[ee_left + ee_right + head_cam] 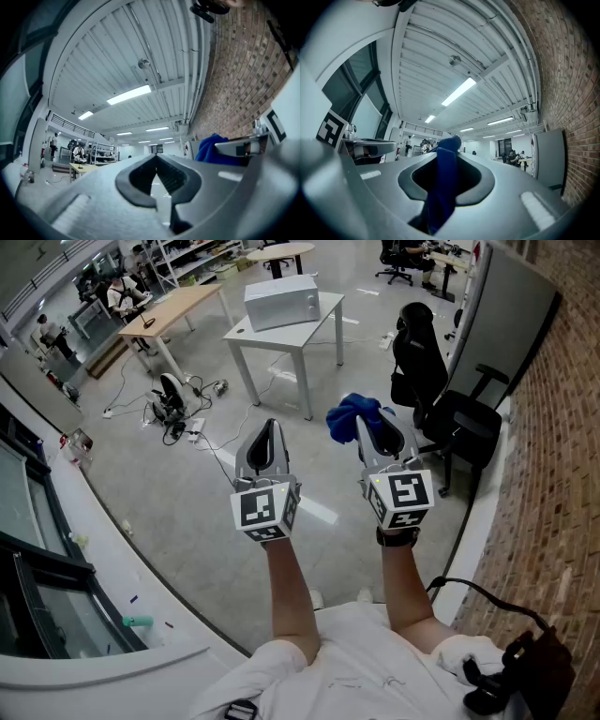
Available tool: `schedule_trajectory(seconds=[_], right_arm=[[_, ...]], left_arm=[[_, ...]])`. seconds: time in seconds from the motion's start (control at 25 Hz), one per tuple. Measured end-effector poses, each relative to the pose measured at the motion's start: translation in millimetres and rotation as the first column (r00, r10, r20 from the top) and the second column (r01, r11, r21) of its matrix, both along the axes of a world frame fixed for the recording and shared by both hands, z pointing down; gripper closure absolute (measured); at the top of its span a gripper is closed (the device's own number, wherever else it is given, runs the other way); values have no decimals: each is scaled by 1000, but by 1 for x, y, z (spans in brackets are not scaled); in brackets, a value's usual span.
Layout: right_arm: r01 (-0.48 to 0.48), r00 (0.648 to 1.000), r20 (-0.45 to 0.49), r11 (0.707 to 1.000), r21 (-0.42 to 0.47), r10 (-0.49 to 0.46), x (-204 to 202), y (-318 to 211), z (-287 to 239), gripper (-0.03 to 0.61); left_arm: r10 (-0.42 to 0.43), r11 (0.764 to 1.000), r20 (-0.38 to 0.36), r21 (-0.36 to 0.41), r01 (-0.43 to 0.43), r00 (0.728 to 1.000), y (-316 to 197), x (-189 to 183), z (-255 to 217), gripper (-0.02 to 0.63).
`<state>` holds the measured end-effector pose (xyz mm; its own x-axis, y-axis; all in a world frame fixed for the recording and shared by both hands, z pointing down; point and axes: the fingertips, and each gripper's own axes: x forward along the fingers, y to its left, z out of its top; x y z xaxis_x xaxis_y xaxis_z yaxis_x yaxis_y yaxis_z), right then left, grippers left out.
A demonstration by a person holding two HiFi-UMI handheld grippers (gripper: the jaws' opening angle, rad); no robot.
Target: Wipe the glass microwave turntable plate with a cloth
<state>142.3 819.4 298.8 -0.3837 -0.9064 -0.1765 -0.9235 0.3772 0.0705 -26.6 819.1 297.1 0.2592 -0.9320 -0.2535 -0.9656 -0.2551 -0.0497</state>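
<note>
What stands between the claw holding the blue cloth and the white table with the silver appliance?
Nothing visible: only floor lies between the right claw, shut on the blue cloth, and the white table. No glass plate shows.

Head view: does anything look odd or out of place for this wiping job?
The right gripper holds a blue cloth in mid-air, far from the microwave on the white table. No glass plate is visible. Cables sprawl across the floor.
</note>
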Motion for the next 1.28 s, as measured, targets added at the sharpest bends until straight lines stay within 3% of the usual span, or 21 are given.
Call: schedule_trajectory(seconds=[0.68,0.84,1.12,1.28], right_arm=[[55,998,-10,998,-18,-55,51,2,2,491],[108,994,-24,994,-4,-108,53,3,5,491],[136,990,-42,990,-25,-137,44,-12,7,497],[119,991,-57,992,-37,-121,38,-32,12,502]], left_arm=[[-14,1000,17,-10,14,1000,-2,69,-1,611],[-20,1000,35,-15,20,999,0,81,2,611],[-77,995,43,-67,80,996,-15,75,11,611],[-24,991,60,-131,31,998,-43,79,29,611]])
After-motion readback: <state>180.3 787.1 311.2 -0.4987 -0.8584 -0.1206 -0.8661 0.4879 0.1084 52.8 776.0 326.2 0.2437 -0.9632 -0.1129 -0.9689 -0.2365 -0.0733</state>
